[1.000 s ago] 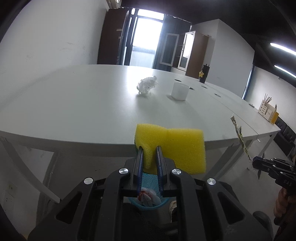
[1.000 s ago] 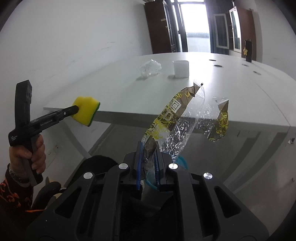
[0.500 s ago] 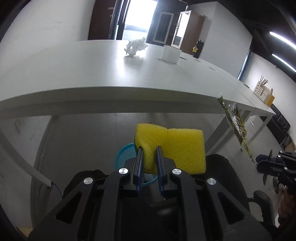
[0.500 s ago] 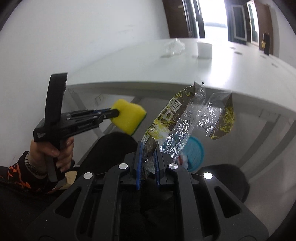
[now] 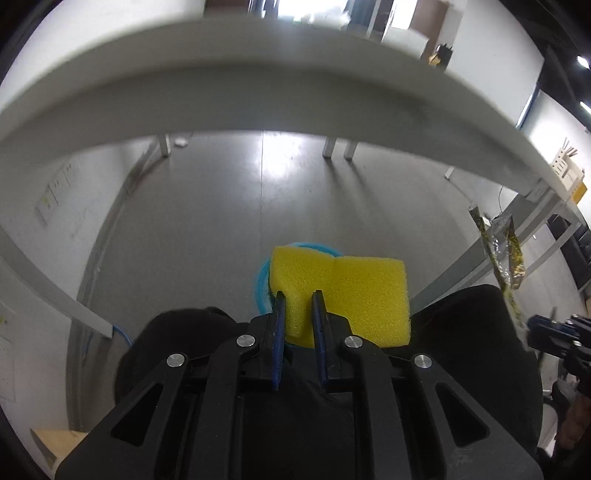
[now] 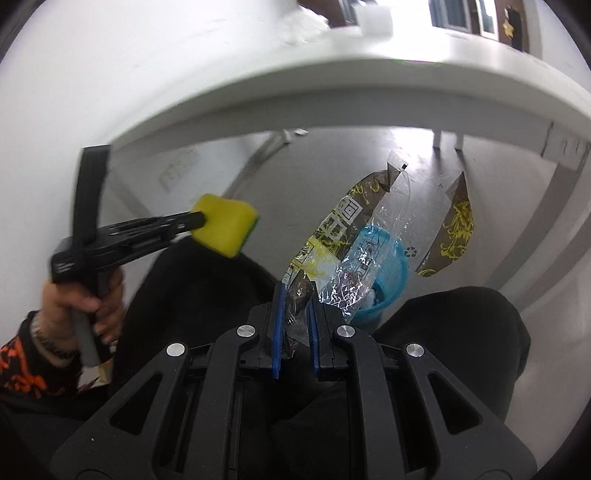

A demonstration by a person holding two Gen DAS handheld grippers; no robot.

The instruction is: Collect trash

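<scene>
Nearest, at the bottom of both views: black gripper bodies, with dark-clothed knees spreading left and right behind them. Lower centre of the left wrist view: left gripper [image 5: 298, 295], blue-lined jaws drawn close and pinching the near-left corner of a yellow sponge [image 5: 351, 291]; most of the sponge juts out to the right of the jaws. Same gripper at mid left of the right wrist view [image 6: 199, 220], held in a bare left hand [image 6: 81, 302] above an orange-and-black patterned cuff, sponge [image 6: 226, 229] at its tip. Lower centre of the right wrist view: right gripper [image 6: 295, 295], jaws pressed onto the crumpled lower end of a clear plastic wrapper [image 6: 373, 236] with brown and yellow print; wrapper rising up and to the right, loose and unfolded. Same wrapper [image 5: 502, 254] small at the right edge of the left wrist view.

Just beyond, on the floor between the knees: a blue bin [image 6: 395, 273], seen partly through the wrapper, something white inside; in the left wrist view only its rim [image 5: 260, 284] peeping out around the sponge. Farther: glossy grey floor [image 5: 221, 206] with glare, white table legs, a wall socket at left. Arching across the top of both frames: thick edge of a white table [image 5: 280, 81]. Upper centre of the right wrist view, on the tabletop: a white cup [image 6: 373, 18], blurred. Farthest: white walls, bright windows, dark wooden cabinets.
</scene>
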